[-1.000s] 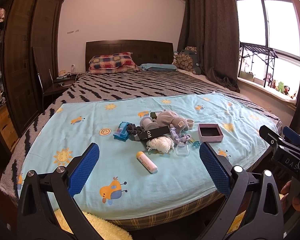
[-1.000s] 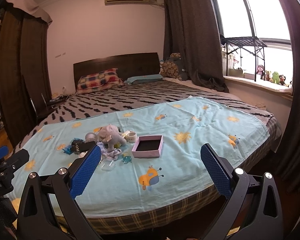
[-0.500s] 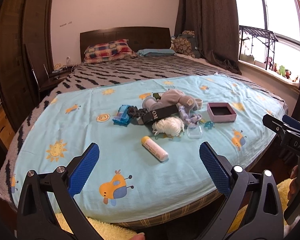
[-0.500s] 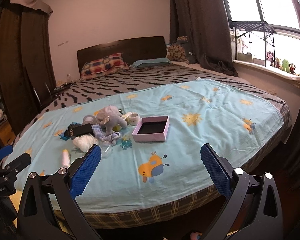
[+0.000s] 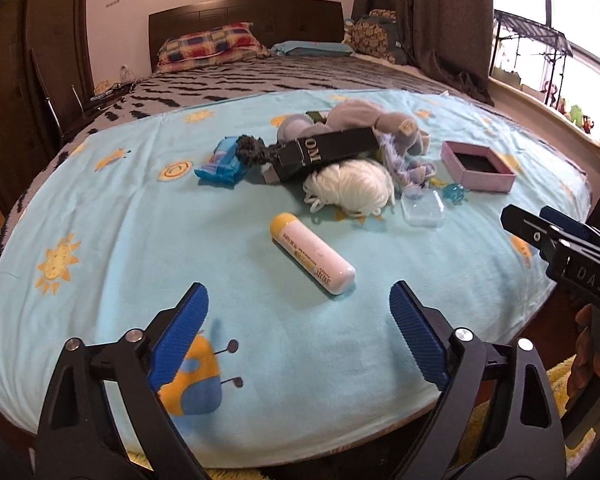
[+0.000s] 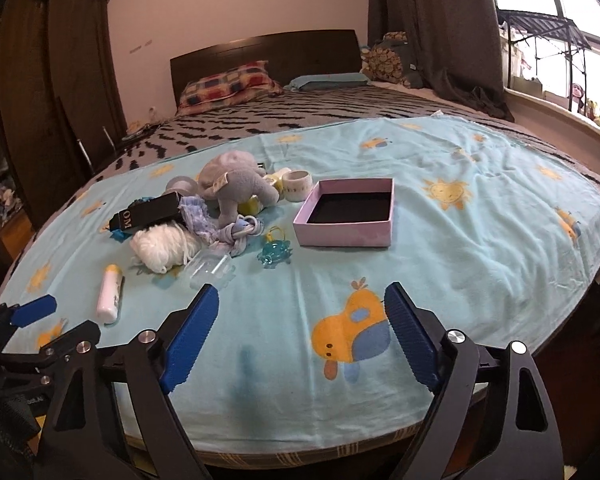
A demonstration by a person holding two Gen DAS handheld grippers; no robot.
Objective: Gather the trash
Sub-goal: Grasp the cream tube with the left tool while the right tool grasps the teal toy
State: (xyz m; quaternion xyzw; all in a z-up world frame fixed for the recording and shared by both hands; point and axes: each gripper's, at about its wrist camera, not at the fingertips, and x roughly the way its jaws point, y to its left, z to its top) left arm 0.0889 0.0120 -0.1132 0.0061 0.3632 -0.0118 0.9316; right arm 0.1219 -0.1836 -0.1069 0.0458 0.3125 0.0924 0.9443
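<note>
A pile of small items lies on the light blue blanket [image 5: 140,240]: a white tube with a yellow cap [image 5: 312,254], a black box marked "OM" [image 5: 326,152], a white yarn ball [image 5: 354,186], a blue wrapper [image 5: 222,162], a clear plastic case [image 5: 422,212], a grey plush toy [image 6: 234,184] and an open pink box [image 6: 348,212]. My left gripper [image 5: 298,338] is open and empty, just short of the tube. My right gripper [image 6: 300,338] is open and empty over the blanket's near edge, short of the pink box.
The bed runs back to a dark headboard [image 6: 264,54] with pillows. A dark wardrobe [image 5: 20,80] stands at the left, curtains and a window [image 6: 560,20] at the right. A yellow rug [image 5: 572,368] lies on the floor by the bed.
Both grippers have moved forward and lower toward the bed, so the pile and the pink box look larger. Both stay open and empty.
</note>
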